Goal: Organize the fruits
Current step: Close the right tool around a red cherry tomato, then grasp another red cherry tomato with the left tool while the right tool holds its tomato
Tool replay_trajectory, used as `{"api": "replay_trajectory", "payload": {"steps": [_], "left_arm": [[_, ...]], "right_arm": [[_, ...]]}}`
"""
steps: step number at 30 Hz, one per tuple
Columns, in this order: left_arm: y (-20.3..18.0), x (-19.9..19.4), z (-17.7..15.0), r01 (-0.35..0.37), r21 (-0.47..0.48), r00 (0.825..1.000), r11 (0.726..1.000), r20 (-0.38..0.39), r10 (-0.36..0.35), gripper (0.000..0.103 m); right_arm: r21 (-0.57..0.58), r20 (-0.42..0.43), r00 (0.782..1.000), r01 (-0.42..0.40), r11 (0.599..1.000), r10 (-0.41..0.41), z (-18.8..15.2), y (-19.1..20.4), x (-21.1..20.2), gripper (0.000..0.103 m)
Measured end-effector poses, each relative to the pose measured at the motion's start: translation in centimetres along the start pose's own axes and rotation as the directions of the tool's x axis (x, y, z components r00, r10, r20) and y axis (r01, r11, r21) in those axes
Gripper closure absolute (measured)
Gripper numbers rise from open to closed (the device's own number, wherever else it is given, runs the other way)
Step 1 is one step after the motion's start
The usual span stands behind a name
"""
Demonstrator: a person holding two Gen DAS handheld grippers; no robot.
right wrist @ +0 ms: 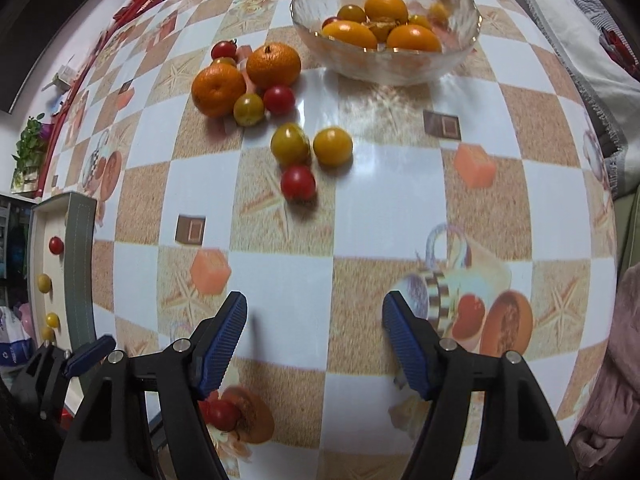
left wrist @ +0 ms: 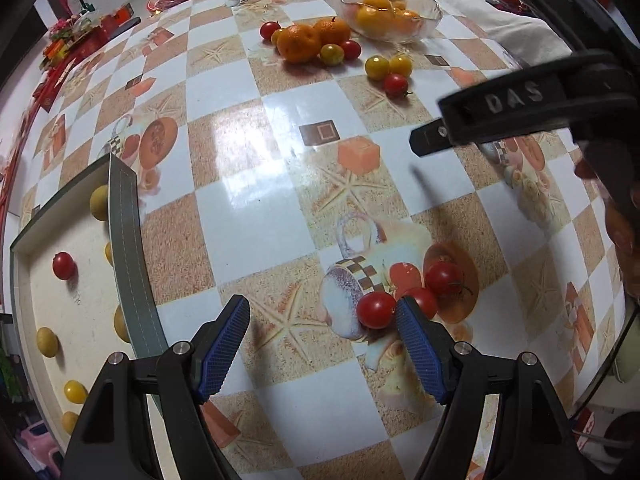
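My left gripper (left wrist: 323, 314) is open and empty just above the table. A red cherry tomato (left wrist: 375, 309) lies just inside its right fingertip, with two more red tomatoes (left wrist: 443, 278) behind it. My right gripper (right wrist: 315, 310) is open and empty over the table; in the left wrist view it hangs at the right (left wrist: 430, 140). Ahead of it lie two yellow tomatoes (right wrist: 332, 146) and a red one (right wrist: 297, 182), then two mandarins (right wrist: 273, 63) with small tomatoes. A glass bowl (right wrist: 460, 52) at the back holds oranges and small tomatoes. A red tomato (right wrist: 222, 414) lies under the right gripper's left finger.
A shallow grey-rimmed box (left wrist: 124, 240) at the left holds a red tomato (left wrist: 63, 265) and several yellow ones; it also shows in the right wrist view (right wrist: 78, 264). Packets and red boxes (left wrist: 80, 36) line the table's far left edge. White cloth (right wrist: 560, 24) lies at the right.
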State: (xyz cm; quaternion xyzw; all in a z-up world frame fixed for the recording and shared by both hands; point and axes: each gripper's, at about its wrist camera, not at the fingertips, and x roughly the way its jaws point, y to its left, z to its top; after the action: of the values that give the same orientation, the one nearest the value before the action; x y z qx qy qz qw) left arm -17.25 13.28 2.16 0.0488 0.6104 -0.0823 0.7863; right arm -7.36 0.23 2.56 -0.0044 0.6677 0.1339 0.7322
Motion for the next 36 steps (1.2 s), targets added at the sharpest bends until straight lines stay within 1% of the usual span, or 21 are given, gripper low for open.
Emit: {"api": "replay_trajectory", "payload": {"steps": [3,6,8,11,14,15,16,19,24,29,33,36], "left_arm": [[-0.1,0.1,-0.4,-0.005,-0.007,1.0,1.0,0.002,0.005,0.026],[-0.1,0.0,-0.6,-0.001,-0.035,1.0,0.999,0.006,0.001,0.026],[0.0,0.0,-0.5,0.0,-0.052,1.0,0.999,0.01,0.0,0.026],[0.0,0.0,-0.2,-0.005,-0.067,1.0,0.998,0.015,0.006,0.026],[0.1,0.1,-0.1,-0.006,-0.07,1.0,0.997,0.009,0.007,0.026],[0.2,0.1,-0.2,-0.006,-0.069,1.0,0.998,0.007,0.007,0.026],[0.1,0.1,-0.3,-0.007,-0.066,1.0,0.998,0.004,0.007,0.026],[0.1,0.1,-0.5,-0.006,-0.058,1.0,0.998,-0.001,0.006,0.026],[-0.1,0.1,-1.2,-0.005,-0.034,1.0,0.999,-0.014,0.004,0.026],[-0.3,0.0,-2.8,-0.006,-0.019,0.999,1.0,-0.044,0.006,0.026],[-0.6,-0.1,-3.9,-0.008,0.021,0.999,1.0,-0.048,0.009,0.026],[-1.2,0.4,-4.0,-0.016,0.046,0.999,0.999,-0.051,0.018,0.026]], "right_arm": [[-0.006,0.017,1.0,0.007,1.0,-0.007,1.6,0.6,0.6,0.029],[-0.025,0.039,0.999,0.022,0.999,-0.021,2.6,1.0,0.8,0.029],[-0.034,0.055,0.998,0.036,0.999,-0.034,3.4,1.6,1.0,0.031],[-0.049,0.072,0.996,0.062,0.997,-0.058,4.2,2.3,1.2,0.037],[-0.074,0.087,0.993,0.081,0.994,-0.075,5.8,3.6,1.9,0.054],[-0.078,0.092,0.993,0.085,0.993,-0.077,6.3,3.9,2.0,0.067],[-0.082,0.093,0.992,0.087,0.993,-0.08,6.5,3.8,2.1,0.083],[-0.074,0.086,0.994,0.068,0.995,-0.061,7.3,4.1,2.4,0.083],[-0.061,0.073,0.997,0.037,0.997,-0.032,5.8,3.0,1.7,0.083],[-0.057,0.067,0.998,0.019,0.998,-0.015,4.4,2.2,1.1,0.083],[-0.051,0.065,0.998,0.008,0.999,-0.005,4.4,2.2,1.2,0.083],[-0.051,0.066,0.998,0.007,0.999,-0.004,4.3,2.1,1.2,0.083]]}}
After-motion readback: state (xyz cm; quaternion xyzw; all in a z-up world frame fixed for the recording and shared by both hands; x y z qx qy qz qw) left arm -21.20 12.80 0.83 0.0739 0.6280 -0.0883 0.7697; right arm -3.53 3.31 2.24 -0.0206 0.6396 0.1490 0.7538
